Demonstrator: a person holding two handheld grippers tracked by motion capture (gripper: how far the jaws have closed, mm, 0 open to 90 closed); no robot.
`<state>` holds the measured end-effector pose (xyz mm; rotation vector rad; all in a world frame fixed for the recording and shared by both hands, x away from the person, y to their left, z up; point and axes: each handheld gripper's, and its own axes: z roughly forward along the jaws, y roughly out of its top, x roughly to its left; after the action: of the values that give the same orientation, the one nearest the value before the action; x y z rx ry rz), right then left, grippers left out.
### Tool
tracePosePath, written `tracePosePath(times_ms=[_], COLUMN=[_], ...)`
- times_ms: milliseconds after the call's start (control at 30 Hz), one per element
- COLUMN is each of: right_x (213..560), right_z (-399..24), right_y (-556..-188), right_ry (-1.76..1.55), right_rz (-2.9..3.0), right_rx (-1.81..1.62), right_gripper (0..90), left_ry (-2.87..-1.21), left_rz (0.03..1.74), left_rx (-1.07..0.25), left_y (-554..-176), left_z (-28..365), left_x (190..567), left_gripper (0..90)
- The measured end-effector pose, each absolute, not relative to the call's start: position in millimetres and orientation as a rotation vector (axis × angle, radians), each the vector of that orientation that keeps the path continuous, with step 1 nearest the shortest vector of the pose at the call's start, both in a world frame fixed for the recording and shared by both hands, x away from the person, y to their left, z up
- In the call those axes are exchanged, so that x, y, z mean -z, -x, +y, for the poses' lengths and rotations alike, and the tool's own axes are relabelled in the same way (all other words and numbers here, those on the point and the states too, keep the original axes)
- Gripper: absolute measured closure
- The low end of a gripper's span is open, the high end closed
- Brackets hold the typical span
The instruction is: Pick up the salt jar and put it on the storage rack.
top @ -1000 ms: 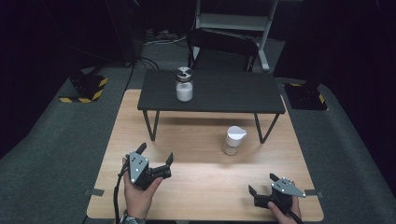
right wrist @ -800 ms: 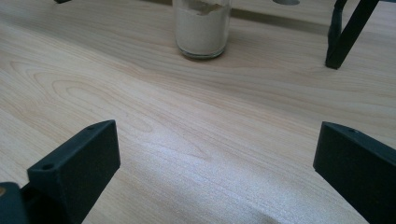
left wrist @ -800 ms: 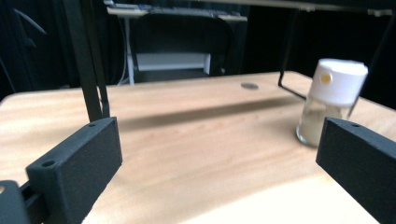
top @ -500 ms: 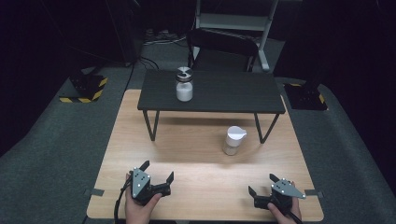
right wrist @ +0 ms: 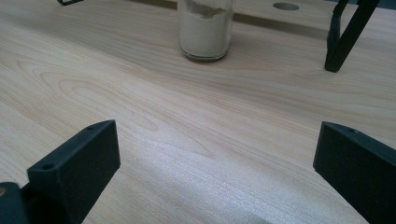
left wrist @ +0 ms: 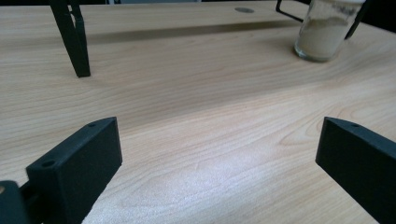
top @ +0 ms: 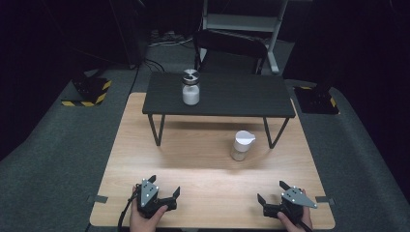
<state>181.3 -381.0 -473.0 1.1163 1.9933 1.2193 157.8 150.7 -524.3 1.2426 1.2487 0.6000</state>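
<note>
Two grippers sit low near the wooden table's (top: 208,159) near edge, left gripper (top: 164,187) and right gripper (top: 271,192) both spread wide and empty; the white-lidded jar (top: 242,145) stands well ahead across bare wood.

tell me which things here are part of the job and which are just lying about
Likely in the job:
- jar on the wooden table, nearest both open hand-held grippers
- left hand-held gripper
- right hand-held gripper

Just about:
- black shelf
- second jar on it
- chair behind

No readable text
Neither jar, the tables nor the striped floor blocks bear any legible lettering or numbers.
</note>
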Motion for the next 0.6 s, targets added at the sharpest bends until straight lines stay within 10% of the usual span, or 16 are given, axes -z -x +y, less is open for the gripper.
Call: tracePosePath(times_ms=[600], right_x=[473.4], right_z=[-380.3], right_y=[-179.1], right_ry=[-1.112], right_rz=[1.991], right_rx=[-1.218], right_gripper=[0.6], left_ry=[-1.356], left_rz=[1.256], left_rx=[-0.598], left_y=[-160.1], left_z=[148.8], left_x=[515.7], left_gripper=[0.7])
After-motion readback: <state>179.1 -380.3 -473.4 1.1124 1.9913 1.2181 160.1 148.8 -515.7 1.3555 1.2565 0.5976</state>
